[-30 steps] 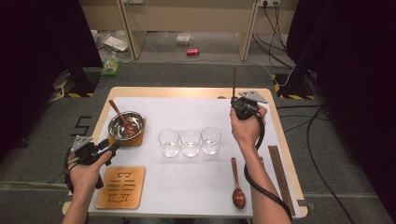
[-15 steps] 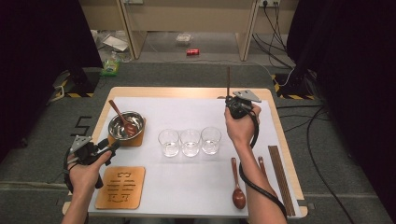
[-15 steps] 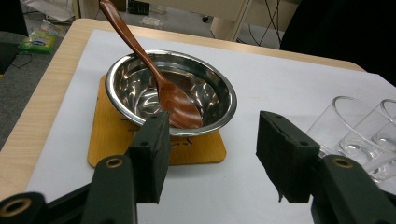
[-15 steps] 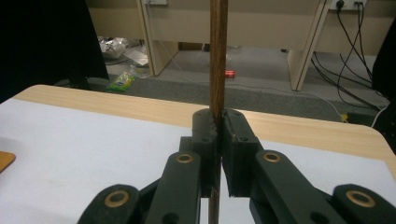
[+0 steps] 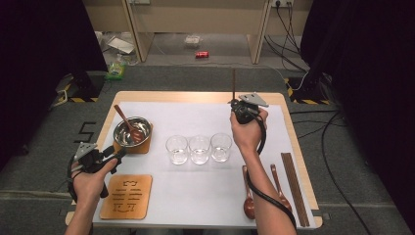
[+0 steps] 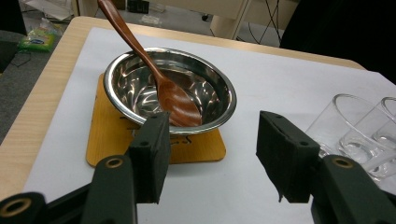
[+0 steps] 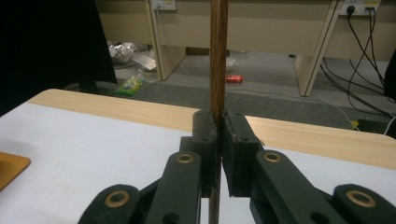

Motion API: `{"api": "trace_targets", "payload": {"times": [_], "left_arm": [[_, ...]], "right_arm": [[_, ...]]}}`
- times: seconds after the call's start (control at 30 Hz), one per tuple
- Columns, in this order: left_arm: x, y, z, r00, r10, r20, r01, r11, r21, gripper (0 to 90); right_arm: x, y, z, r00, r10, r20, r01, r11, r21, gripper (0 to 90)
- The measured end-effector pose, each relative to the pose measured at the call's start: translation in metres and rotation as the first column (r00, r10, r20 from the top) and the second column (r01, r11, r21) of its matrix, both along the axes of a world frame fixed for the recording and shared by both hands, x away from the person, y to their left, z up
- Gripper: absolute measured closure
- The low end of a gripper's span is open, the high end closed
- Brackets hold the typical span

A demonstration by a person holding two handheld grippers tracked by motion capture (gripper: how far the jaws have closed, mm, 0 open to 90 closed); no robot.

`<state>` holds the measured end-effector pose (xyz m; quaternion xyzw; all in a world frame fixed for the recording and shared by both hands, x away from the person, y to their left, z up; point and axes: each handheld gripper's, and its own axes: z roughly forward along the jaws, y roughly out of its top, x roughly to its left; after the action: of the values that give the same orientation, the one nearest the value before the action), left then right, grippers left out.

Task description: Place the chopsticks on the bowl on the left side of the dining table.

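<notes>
My right gripper sits right of centre in the upper half of the high view, jaws pressed tight on 1 dark wooden chopstick. In the right gripper view the stick stands upright through the middle of the frame, pinched between the pads and running out past the top edge (its lower end passes down between my jaws).

My left gripper is at the left of the high view, just below the steel bowl. Its jaws stand wide apart with nothing between them. In the left gripper view the bowl fills the upper centre, resting on a wooden coaster, with a brown spoon leaning in it, handle toward the upper left.

3 clear glasses stand in a row at the middle of the high view. A second coaster lies at lower left. At lower right lie 2 more spoons and more chopsticks.
</notes>
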<state>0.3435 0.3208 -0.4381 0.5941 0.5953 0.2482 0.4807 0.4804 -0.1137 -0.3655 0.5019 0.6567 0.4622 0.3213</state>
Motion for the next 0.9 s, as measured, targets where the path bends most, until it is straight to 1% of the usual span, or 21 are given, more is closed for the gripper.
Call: {"api": "trace_targets", "payload": {"times": [0.13,0.23,0.33,0.43,0.5,0.67,0.73,0.9], "left_arm": [[0.0,0.0,0.0,1.0,-0.002,0.001,0.002,1.0,0.0,44.4],[0.0,0.0,0.0,1.0,-0.001,0.001,0.001,1.0,-0.003,44.4],[0.0,0.0,-0.001,1.0,-0.004,0.0,0.004,1.0,0.0,44.4],[0.0,0.0,0.0,1.0,-0.001,0.0,0.001,1.0,-0.003,44.4],[0.0,0.0,0.0,1.0,-0.002,0.004,0.002,1.0,-0.002,44.4],[0.0,0.0,0.0,1.0,-0.002,0.001,0.002,1.0,-0.005,44.4],[0.0,-0.001,0.0,1.0,-0.005,0.003,0.005,1.0,-0.002,44.4],[0.0,0.0,0.0,1.0,-0.002,0.002,0.002,1.0,-0.004,44.4]], "right_arm": [[0.001,0.006,0.0,0.9999,0.012,0.001,-0.012,1.0,-0.006,84.6],[0.001,0.01,0.0,0.9999,0.015,0.005,-0.015,1.0,0.003,84.6],[0.001,0.015,0.0,0.9996,0.026,0.009,-0.026,1.0,-0.004,84.6],[0.002,0.018,0.001,0.9995,0.03,0.013,-0.03,1.0,0.002,84.6],[0.001,0.02,0.001,0.9993,0.035,0.009,-0.035,0.999,0.001,84.6],[0.002,0.025,0.001,0.9989,0.043,0.017,-0.043,0.999,0.001,84.6],[0.002,0.028,0.0,0.9987,0.049,0.014,-0.049,0.999,-0.003,84.6],[0.001,0.034,0.0,0.9981,0.059,0.017,-0.059,0.998,0.007,84.6]]}}
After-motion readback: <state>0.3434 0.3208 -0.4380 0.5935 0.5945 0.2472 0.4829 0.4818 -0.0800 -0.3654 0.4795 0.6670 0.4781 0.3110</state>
